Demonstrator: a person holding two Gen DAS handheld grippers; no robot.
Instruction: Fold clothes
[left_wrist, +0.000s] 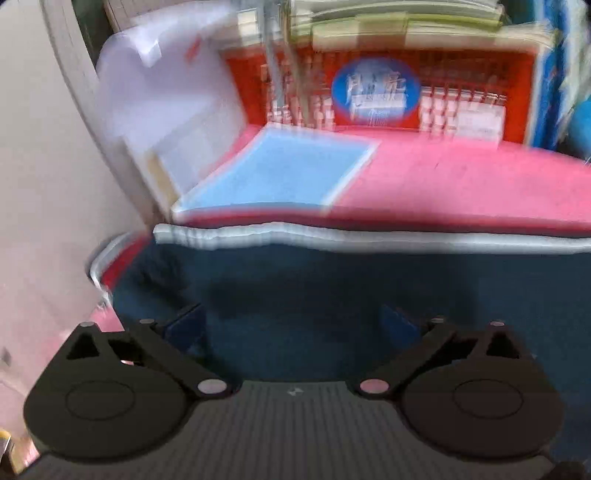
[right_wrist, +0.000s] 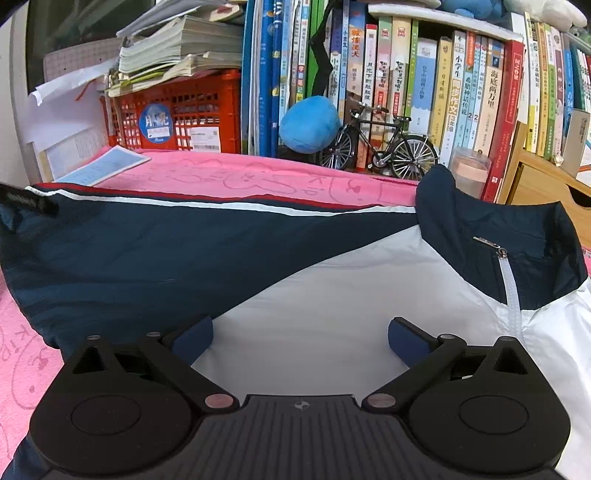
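A navy and white zip jacket lies spread on a pink cloth. Its navy collar stands up at the right, and a navy sleeve with white and red piping stretches left. My right gripper hovers open just above the white chest panel, nothing between its fingers. In the blurred left wrist view, my left gripper is open over the navy fabric near its white-piped edge. The other gripper's dark tip shows at the far left of the right wrist view.
A red crate with stacked papers stands at the back left, a blue booklet in front of it. Upright books, a blue plush ball, a model bicycle, a pink cup and a wooden box line the back.
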